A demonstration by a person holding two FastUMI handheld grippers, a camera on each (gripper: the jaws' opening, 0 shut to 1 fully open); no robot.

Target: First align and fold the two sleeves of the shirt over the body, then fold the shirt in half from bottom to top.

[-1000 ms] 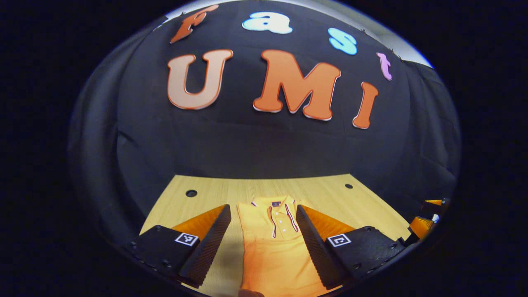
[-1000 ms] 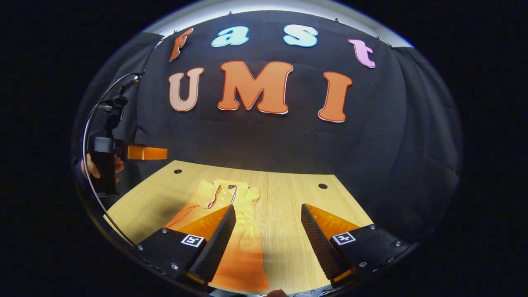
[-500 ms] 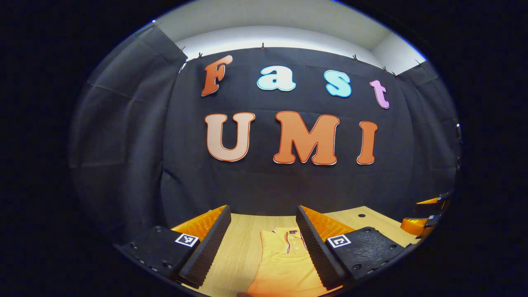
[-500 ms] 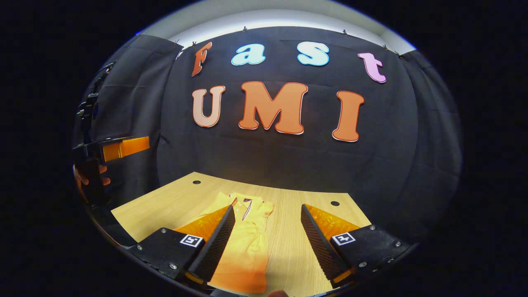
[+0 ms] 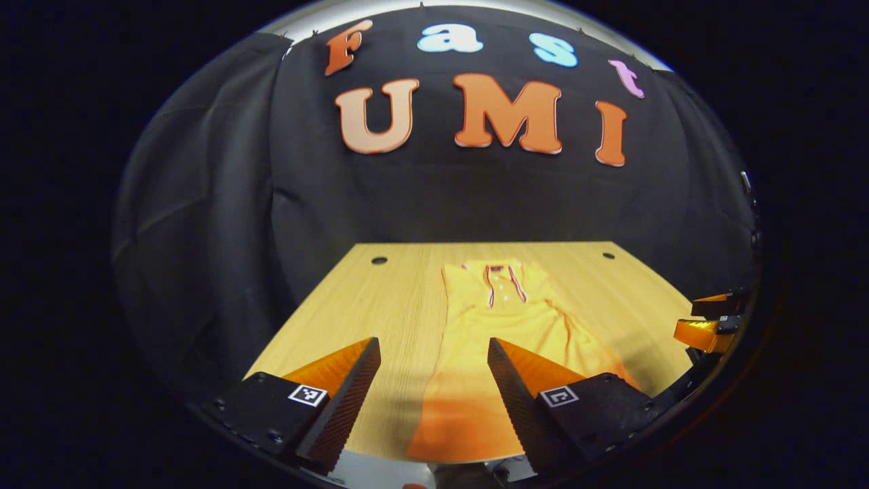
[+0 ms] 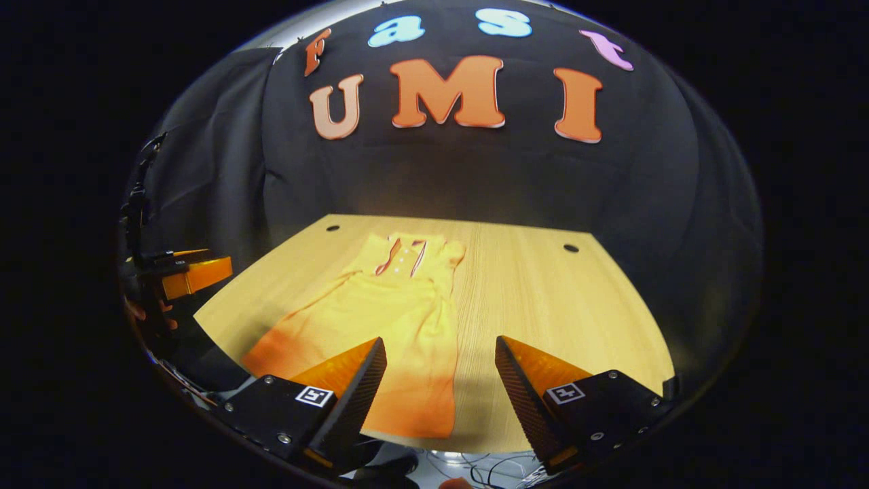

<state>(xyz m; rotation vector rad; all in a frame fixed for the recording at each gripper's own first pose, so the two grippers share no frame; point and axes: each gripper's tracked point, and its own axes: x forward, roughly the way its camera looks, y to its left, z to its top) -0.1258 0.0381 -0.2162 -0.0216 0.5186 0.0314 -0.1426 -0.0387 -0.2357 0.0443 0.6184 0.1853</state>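
Both sleeves look folded in over the shirt [image 5: 499, 319], which lies flat on the table [image 6: 543, 299], collar far away; left gripper [image 5: 434, 377] and right gripper [image 6: 441, 377] hang wide open, holding nothing; I think the bottom-to-top fold is still left.

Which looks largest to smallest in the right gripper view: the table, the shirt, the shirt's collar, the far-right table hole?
1. Table
2. Shirt
3. Collar
4. Far-right table hole

The fisheye enlarges what is near, but the gaps are wide enough to rank.
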